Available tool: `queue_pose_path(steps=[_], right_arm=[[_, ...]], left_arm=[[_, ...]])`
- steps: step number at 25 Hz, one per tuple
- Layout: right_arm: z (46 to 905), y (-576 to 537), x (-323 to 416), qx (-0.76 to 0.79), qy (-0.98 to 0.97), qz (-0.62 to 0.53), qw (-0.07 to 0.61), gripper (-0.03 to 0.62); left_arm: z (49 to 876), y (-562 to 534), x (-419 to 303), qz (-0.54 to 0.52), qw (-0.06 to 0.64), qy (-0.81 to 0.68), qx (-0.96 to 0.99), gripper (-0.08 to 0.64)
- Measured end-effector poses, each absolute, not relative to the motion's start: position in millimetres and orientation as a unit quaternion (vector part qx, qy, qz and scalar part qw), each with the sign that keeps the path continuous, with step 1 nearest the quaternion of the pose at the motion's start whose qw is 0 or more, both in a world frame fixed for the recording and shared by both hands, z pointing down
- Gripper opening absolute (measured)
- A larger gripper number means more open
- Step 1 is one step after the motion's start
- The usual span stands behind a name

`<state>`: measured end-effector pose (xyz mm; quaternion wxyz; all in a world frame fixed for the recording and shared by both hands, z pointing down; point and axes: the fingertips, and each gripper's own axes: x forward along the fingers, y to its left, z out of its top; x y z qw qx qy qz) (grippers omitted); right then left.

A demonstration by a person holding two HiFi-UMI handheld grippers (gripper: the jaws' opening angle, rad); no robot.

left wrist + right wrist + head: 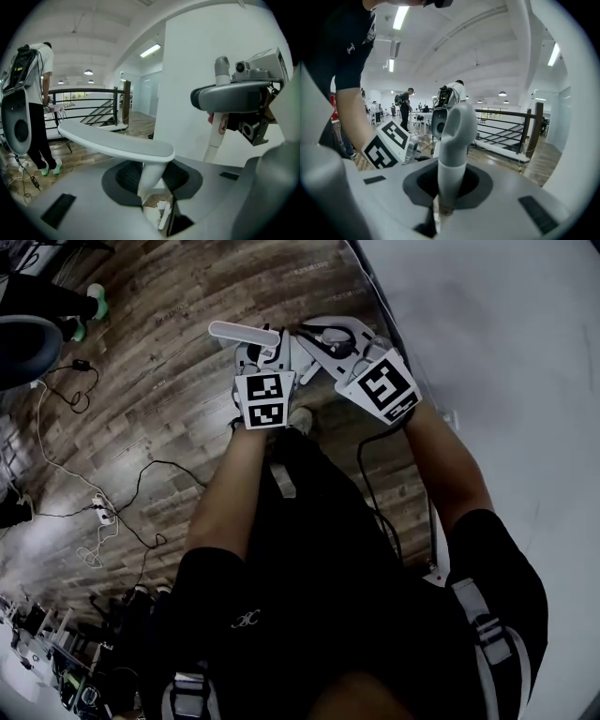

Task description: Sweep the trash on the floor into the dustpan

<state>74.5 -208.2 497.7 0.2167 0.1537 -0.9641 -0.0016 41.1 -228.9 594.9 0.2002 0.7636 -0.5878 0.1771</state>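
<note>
My left gripper (264,360) is shut on the stem of a white handle with a flat grey-topped grip (244,332). In the left gripper view that grip (117,143) lies crosswise above the jaws of the left gripper (151,187). My right gripper (326,341) is shut on a white pole with a rounded grey top (457,136), which stands upright between the jaws of the right gripper (445,199). The same pole (216,129) shows in the left gripper view. Both grippers are held close together at chest height. The lower ends of both tools are hidden, and no trash is in view.
Brown plank floor (159,371) lies below, with loose cables and a power strip (101,514) at the left. A white wall (506,324) runs along the right. A black railing (89,101) and a standing person (35,93) are off to the left.
</note>
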Motion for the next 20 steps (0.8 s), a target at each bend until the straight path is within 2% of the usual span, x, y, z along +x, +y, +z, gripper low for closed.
queue_pose_path(steps=[5, 13, 20], right_arm=[[472, -208, 91, 0.184, -0.958, -0.026, 0.221, 0.04], [453, -220, 182, 0.319, -0.918, 0.012, 0.234, 0.039], [440, -223, 245, 0.417, -0.871, 0.025, 0.258, 0.04]], left_arm=[[597, -231, 38, 0.177, 0.203, -0.58, 0.769, 0.101], [600, -233, 46, 0.17, 0.22, -0.566, 0.776, 0.112], [595, -231, 40, 0.194, 0.204, -0.576, 0.767, 0.112]])
